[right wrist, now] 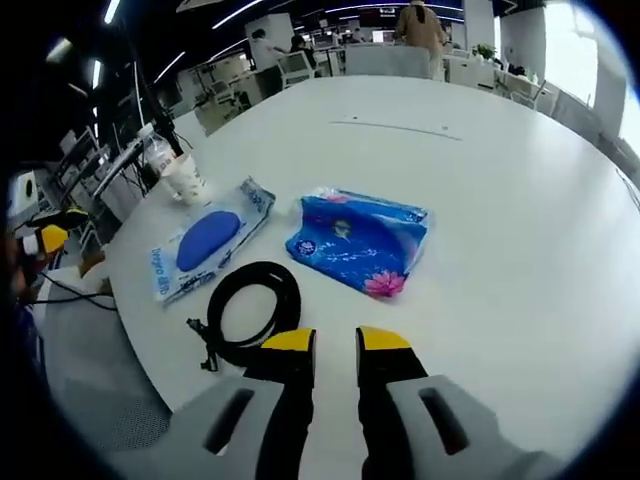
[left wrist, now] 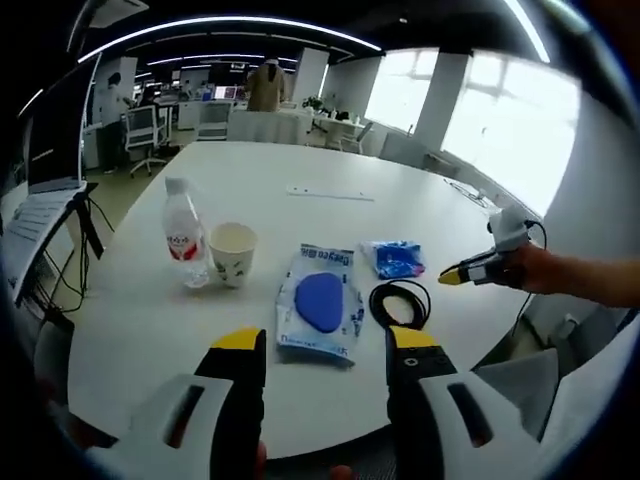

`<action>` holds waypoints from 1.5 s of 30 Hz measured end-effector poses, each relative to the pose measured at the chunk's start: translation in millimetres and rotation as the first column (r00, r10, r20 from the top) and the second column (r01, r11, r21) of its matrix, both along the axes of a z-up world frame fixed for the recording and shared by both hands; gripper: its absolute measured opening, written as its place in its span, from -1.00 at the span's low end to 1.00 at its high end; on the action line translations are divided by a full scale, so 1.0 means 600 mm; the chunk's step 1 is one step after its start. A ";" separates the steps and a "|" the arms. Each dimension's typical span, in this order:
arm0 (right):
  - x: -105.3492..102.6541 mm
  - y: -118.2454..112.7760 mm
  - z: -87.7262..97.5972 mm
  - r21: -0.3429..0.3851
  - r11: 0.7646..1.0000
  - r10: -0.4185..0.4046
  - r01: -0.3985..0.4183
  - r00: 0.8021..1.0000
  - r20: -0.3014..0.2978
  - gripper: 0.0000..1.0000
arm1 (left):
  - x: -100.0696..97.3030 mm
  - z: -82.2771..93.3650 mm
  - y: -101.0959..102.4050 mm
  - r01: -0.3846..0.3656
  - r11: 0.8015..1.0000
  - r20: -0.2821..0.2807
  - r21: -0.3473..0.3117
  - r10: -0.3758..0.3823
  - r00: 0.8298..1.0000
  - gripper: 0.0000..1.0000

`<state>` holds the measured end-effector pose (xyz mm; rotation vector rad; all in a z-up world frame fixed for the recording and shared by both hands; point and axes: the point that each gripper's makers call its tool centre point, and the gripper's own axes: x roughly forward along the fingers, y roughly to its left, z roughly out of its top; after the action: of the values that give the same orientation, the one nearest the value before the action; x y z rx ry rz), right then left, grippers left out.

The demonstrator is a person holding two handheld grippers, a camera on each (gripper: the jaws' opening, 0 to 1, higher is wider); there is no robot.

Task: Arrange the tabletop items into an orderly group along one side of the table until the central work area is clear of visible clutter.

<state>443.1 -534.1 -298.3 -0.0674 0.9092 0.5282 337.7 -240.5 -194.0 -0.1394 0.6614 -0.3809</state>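
**Right gripper view: five items already lined along the near table edge, both tongs empty**

Right gripper view, nearest first: the right gripper (right wrist: 335,342) hangs over the white table (right wrist: 520,200), yellow-tipped jaws drawn close with a narrow gap, pinching nothing. Landmark for this report is the coiled black cable (right wrist: 252,315), lying just beyond and left of those tips, close to the table edge. In my judgement the gripper is poised there because the cable is the loosest item and the likeliest to need tidying. Behind the cable to its right lies the blue floral tissue pack (right wrist: 358,241); behind the cable to its left lies the wet-wipe pack (right wrist: 205,243) with its blue oval lid. Further along the same edge stand the paper cup (right wrist: 185,178) and, just past it, the clear water bottle (right wrist: 157,152).

Left gripper view confirms the layout from the other side. The left gripper (left wrist: 325,345) is held spread, well short of the items, carrying nothing. The wipe pack lies left of the cable, the cup and bottle upright further left, touching or nearly so; the tissue pack sits behind the cable. The right gripper enters beside a person's hand (left wrist: 545,270), just right of the cable.

Assessment: the items form a row near one side, leaving the wide far expanse bare save a thin strip (left wrist: 330,193) that is too small to identify. The task appears largely done.
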 end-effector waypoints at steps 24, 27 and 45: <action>0.082 0.211 0.069 -0.053 0.901 0.434 -0.431 0.896 0.095 -0.66 | 0.024 -0.103 -0.047 -0.047 0.994 -0.142 -0.098 0.033 0.989 -0.09; 0.095 0.233 0.057 -0.069 0.877 0.481 -0.476 0.874 0.075 -0.63 | 0.031 -0.113 -0.049 -0.067 0.993 -0.158 -0.093 0.051 0.986 -0.10; 0.170 0.283 -0.028 -0.135 0.783 0.607 -0.607 0.794 -0.046 -0.50 | 0.046 -0.199 -0.067 -0.155 0.985 -0.315 -0.079 0.123 0.941 -0.23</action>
<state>545.2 -364.5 -314.9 -0.5094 0.9185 1.0660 365.3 -280.9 -313.2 -0.3474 0.9364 -0.2580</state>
